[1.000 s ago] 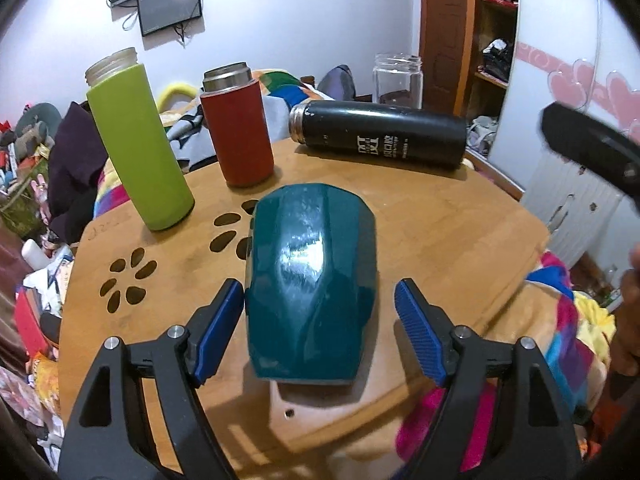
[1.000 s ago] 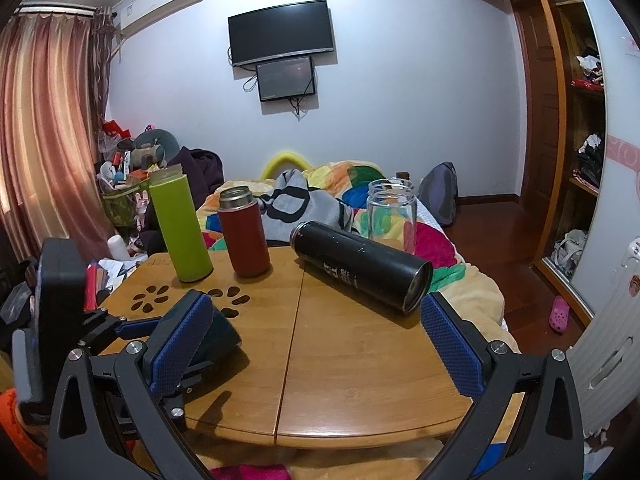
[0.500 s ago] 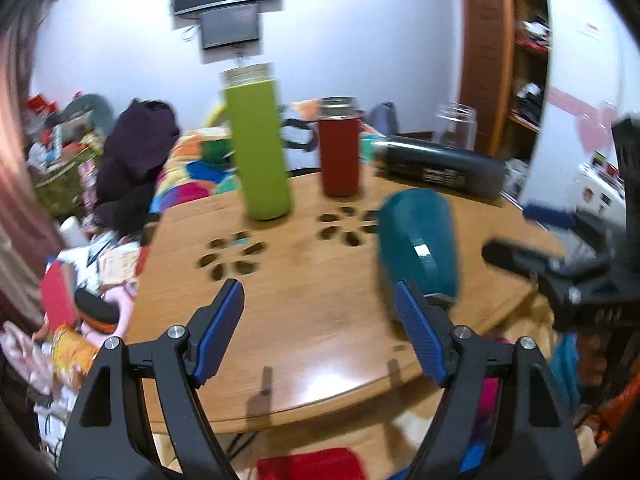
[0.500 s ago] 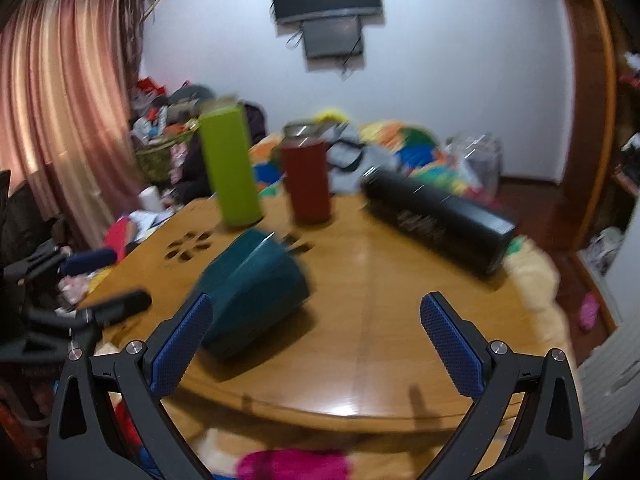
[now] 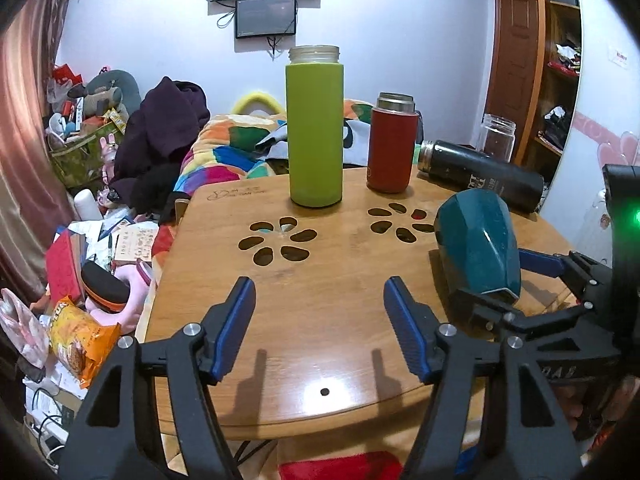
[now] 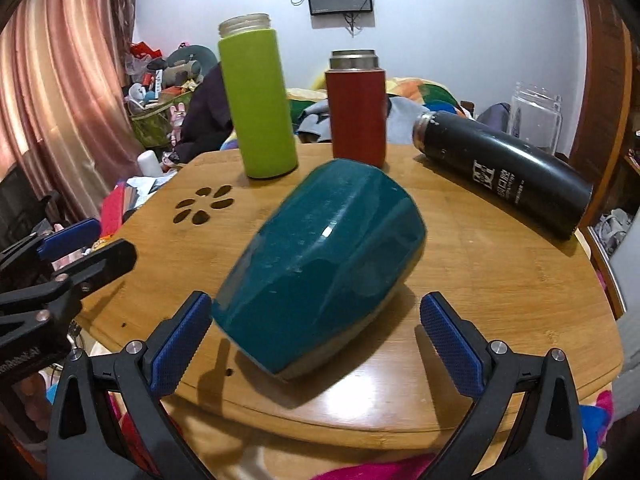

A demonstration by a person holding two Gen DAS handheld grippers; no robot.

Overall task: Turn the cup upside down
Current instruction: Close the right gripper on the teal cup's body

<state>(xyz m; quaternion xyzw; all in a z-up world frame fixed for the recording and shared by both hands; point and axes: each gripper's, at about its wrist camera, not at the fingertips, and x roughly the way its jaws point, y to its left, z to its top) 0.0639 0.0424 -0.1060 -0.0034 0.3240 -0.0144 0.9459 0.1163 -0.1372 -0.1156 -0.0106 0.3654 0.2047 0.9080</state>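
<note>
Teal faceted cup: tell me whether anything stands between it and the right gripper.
Nothing visible does. The teal faceted cup lies on its side on the wooden table, directly ahead of the open right gripper. The left gripper is off to the side.

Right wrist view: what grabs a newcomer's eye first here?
The teal cup, lying tilted on its side on the wooden table, fills the centre between the open fingers of the right gripper, which do not touch it. Behind it stand a lime green bottle and a red flask, both upright, with a black flask lying on its side to the right. The left gripper is open over bare wood.
</note>
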